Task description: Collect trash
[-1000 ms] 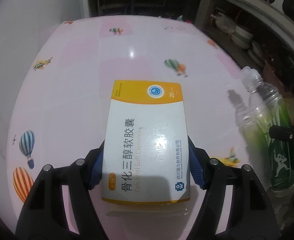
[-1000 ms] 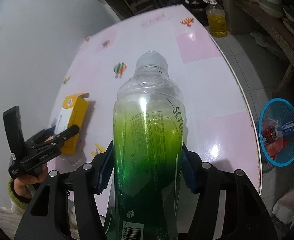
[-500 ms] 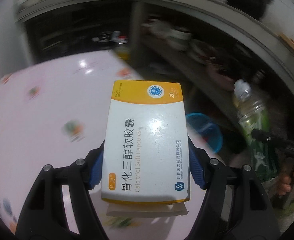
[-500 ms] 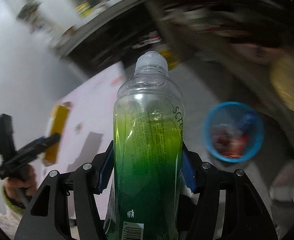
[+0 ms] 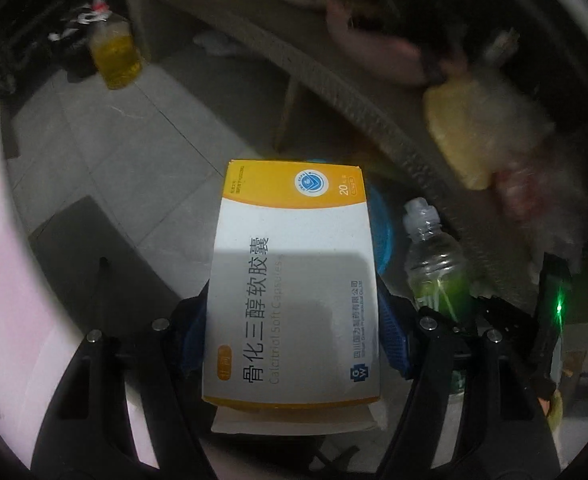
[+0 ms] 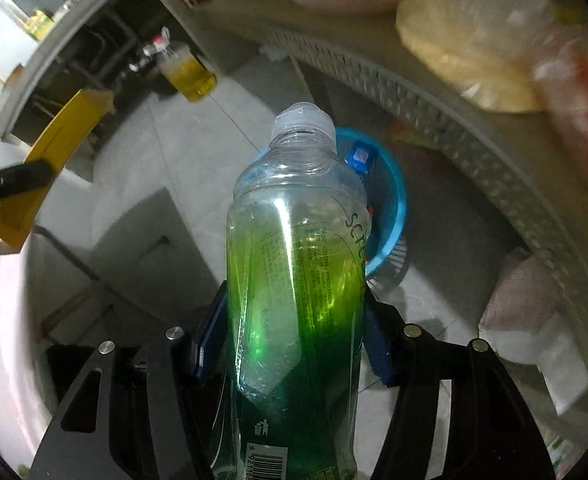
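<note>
Both fisheye views were dimly lit and ringed by dark vignetting, with straight lines bent at the edges. Motion blur was seen on the shelf and its bags, while the held medicine box and green bottle were kept sharp. A hard-edged shadow was cast across the box's lower half, and a bright streak of glare was caught on the bottle.

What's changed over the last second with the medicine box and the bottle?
Both swung off the pink table toward the floor: the medicine box and green bottle now hang above the blue basket. Unchanged: each hand-held gripper keeps its item clamped; nothing dropped yet.
</note>
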A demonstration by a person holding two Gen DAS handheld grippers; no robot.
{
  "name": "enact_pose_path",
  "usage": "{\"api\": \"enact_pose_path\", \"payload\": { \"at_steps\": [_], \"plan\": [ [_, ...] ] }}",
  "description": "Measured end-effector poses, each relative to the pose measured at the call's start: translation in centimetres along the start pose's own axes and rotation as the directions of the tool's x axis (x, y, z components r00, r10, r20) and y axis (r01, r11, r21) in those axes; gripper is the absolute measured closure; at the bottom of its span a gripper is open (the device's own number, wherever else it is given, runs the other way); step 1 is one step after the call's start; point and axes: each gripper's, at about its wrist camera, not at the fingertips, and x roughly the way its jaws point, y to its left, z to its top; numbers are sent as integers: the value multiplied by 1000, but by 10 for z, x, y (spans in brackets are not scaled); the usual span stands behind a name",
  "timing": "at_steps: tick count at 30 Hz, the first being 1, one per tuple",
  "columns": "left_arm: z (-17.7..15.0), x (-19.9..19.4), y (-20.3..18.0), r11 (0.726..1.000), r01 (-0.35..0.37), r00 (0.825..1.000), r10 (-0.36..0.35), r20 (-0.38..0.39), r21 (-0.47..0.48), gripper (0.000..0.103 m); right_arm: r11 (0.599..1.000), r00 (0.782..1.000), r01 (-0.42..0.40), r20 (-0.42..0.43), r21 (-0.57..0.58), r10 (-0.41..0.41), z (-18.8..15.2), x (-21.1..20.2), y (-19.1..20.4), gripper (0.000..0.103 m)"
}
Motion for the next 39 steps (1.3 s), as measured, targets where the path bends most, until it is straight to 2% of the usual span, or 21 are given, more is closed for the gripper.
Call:
{"api": "enact_pose_path", "payload": {
  "at_steps": [3, 5, 7, 9, 11, 12, 14, 19, 25, 27, 30, 33, 35, 36, 39],
  "plan": [
    [24, 44, -9, 1000, -22, 998, 22, -54, 1, 36, 1000, 999, -10, -48, 12, 10, 19, 39, -8, 45],
    [37, 67, -9, 999, -5, 997, 2, -78, -34, 36, 1000, 998, -5, -65, 10, 6, 34, 62, -12, 45],
    [50, 82, -9, 998, -1, 997, -4, -81, -66, 33, 1000, 997, 14, -73, -4, -14, 45, 81, -15, 45],
    [57, 91, -8, 995, 9, 997, -16, -72, -101, 22, 1000, 997, 20, -81, -2, -20, 59, 106, -19, 44],
    [62, 97, -7, 992, 19, 998, -27, -59, -127, 21, 1000, 996, 32, -88, -1, -32, 65, 126, -21, 44],
    [62, 98, -7, 990, 33, 998, -40, -53, -134, 21, 999, 996, 41, -85, -5, -41, 66, 133, -22, 40],
    [61, 94, -9, 990, 51, 997, -57, -46, -135, 21, 997, 995, 77, -63, -15, -78, 65, 141, -24, 35],
    [53, 67, -10, 991, 77, 997, -76, 8, -113, 21, 992, 992, 123, 16, -9, -123, 56, 127, -26, 34],
    [31, -2, -15, 991, 118, 986, -109, 123, -68, 21, 979, 964, 203, 178, -5, -199, 36, 68, -21, 34],
    [17, -33, -16, 992, 115, 977, -104, 188, -47, 21, 978, 952, 210, 232, -12, -202, 21, 41, -10, 34],
    [-17, -88, -14, 994, 96, 942, -77, 326, -44, 21, 980, 936, 196, 305, -43, -174, -2, -3, 13, 34],
    [-68, -144, -11, 997, 48, 878, -16, 478, -54, 16, 987, 913, 145, 394, -71, -106, -32, -57, 38, 21],
    [-104, -168, -7, 997, 35, 846, 5, 533, -65, 13, 989, 891, 110, 450, -97, -56, -52, -93, 55, 15],
    [-118, -177, -5, 996, 27, 837, 26, 546, -89, 11, 989, 885, 97, 465, -110, -35, -60, -106, 64, 12],
    [-166, -192, -3, 987, -7, 828, 97, 553, -162, 8, 981, 868, 89, 496, -173, 9, -84, -140, 95, 7]
  ]
}}
